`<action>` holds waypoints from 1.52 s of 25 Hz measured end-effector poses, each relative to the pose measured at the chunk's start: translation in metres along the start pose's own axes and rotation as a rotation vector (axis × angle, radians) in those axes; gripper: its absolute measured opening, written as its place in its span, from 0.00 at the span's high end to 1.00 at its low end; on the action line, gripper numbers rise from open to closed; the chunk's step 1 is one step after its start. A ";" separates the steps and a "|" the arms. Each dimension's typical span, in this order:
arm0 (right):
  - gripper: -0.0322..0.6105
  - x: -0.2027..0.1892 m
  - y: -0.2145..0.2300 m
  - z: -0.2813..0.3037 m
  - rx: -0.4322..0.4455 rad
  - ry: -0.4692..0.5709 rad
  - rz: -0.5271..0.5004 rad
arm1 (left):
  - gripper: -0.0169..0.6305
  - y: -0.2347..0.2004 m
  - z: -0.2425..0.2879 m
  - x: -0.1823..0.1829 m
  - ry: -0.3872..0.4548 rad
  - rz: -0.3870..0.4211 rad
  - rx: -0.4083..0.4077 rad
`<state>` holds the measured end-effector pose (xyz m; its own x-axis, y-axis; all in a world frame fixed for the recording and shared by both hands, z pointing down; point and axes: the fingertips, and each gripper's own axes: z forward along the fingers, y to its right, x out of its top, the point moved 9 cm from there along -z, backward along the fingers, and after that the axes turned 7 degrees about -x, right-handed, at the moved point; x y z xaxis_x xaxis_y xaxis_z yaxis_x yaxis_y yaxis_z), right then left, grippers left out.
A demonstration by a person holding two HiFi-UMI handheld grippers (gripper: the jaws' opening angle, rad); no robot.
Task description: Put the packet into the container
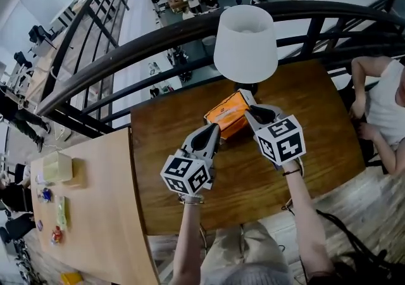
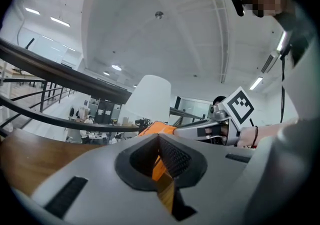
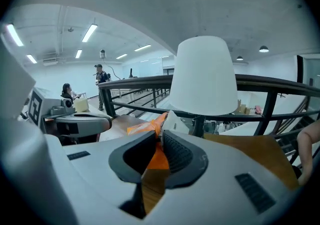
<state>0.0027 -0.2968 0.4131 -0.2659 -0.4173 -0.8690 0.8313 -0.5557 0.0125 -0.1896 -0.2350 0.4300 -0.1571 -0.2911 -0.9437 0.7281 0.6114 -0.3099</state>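
An orange packet hangs just above the round wooden table, in front of the lamp. My left gripper is shut on its near left edge, and the orange foil shows pinched between the pads. My right gripper is shut on the packet's right end. In the right gripper view the packet rises from between the jaws, with a white patch at its top. A pale yellow see-through container stands on the light side table at the far left, well away from both grippers.
A lamp with a white shade stands at the table's far edge, right behind the packet. A dark curved railing runs behind the table. A person sits at the right. Small items lie on the side table.
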 end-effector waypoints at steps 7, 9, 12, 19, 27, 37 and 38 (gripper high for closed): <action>0.86 -0.015 -0.006 0.013 0.007 -0.053 -0.055 | 0.97 -0.003 0.010 -0.002 -0.008 -0.011 0.016; 0.86 -0.020 -0.007 0.015 0.003 -0.074 -0.077 | 0.96 -0.001 0.012 -0.003 -0.010 -0.013 0.017; 0.85 -0.029 -0.013 0.021 0.010 -0.095 -0.089 | 0.96 -0.004 0.011 -0.009 -0.016 -0.016 0.017; 0.85 -0.037 -0.009 0.028 0.004 -0.158 -0.107 | 0.97 -0.003 0.015 -0.019 -0.029 -0.026 0.012; 0.85 -0.052 -0.005 0.033 -0.034 -0.232 -0.086 | 0.97 0.002 0.022 -0.028 -0.041 -0.033 -0.002; 0.79 -0.061 0.000 0.026 -0.047 -0.254 -0.095 | 0.97 0.013 0.028 -0.034 -0.057 -0.041 -0.023; 0.77 -0.065 0.002 0.027 -0.052 -0.249 -0.094 | 0.97 0.013 0.028 -0.036 -0.059 -0.041 -0.025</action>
<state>0.0083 -0.2901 0.4827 -0.4493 -0.5335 -0.7166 0.8197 -0.5652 -0.0932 -0.1562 -0.2372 0.4630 -0.1460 -0.3590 -0.9218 0.7048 0.6161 -0.3516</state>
